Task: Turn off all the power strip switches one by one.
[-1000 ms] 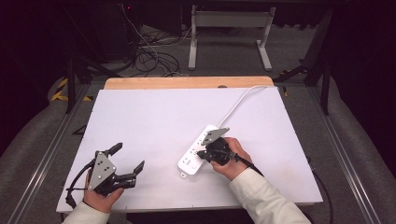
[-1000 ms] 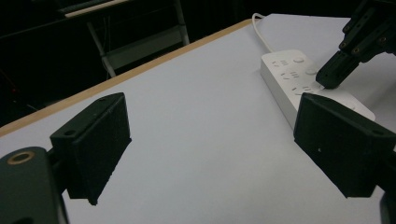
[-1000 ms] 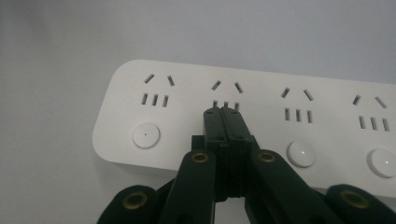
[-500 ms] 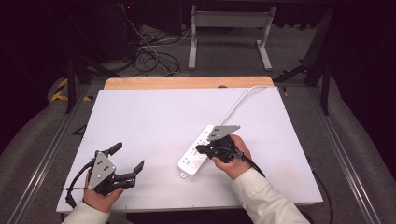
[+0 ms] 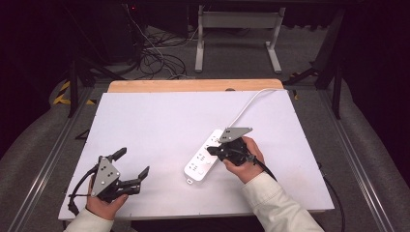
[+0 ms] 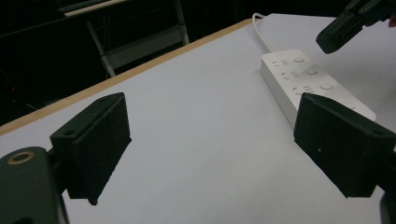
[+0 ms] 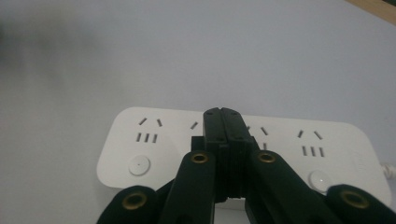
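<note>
A white power strip (image 5: 205, 155) lies on the white table top, right of centre, its white cord (image 5: 246, 104) running to the far edge. My right gripper (image 5: 214, 150) hovers over the strip's middle with its jaws pressed flat together, nothing between them. In the right gripper view the shut gripper (image 7: 222, 114) points down at the power strip (image 7: 154, 140), with round switch buttons (image 7: 139, 164) along its near side. My left gripper (image 5: 133, 164) rests at the table's near left, jaws wide apart and empty. The left gripper view shows the power strip (image 6: 303, 79) ahead to the right.
The white table (image 5: 159, 121) has a wooden strip (image 5: 193, 85) along its far edge. Beyond it stand a metal desk frame (image 5: 237, 38) and loose cables (image 5: 154, 58) on the floor. Black stands flank the table on both sides.
My right gripper has drawn back slightly toward the near right and lifted a little over the power strip. The left gripper has stayed put.
</note>
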The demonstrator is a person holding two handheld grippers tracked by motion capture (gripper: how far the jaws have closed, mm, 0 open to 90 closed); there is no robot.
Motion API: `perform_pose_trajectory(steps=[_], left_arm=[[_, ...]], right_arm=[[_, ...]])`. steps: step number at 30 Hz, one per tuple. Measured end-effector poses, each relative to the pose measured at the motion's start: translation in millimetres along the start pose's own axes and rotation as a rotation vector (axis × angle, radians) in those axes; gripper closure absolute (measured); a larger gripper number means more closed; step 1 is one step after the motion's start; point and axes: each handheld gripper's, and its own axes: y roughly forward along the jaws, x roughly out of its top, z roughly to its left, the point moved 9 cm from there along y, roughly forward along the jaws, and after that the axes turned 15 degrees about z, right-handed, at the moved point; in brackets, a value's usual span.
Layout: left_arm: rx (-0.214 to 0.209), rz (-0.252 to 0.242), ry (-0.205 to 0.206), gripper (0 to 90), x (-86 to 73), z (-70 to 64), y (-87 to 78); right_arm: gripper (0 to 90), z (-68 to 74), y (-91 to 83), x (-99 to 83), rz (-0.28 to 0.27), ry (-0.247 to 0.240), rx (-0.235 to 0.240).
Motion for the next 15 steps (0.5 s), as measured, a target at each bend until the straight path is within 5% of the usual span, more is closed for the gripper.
perform_pose_trajectory(steps=[7,15], left_arm=[[0.0,0.0,0.0,11.1,-0.1,0.0,0.1],[0.0,0.001,0.001,11.1,-0.2,-0.1,0.1]], right_arm=[[90.0,-18.1,3.1,-7.1,0.037,0.043,-0.022],[90.0,-22.3,15.6,-11.2,0.088,0.05,-0.016]])
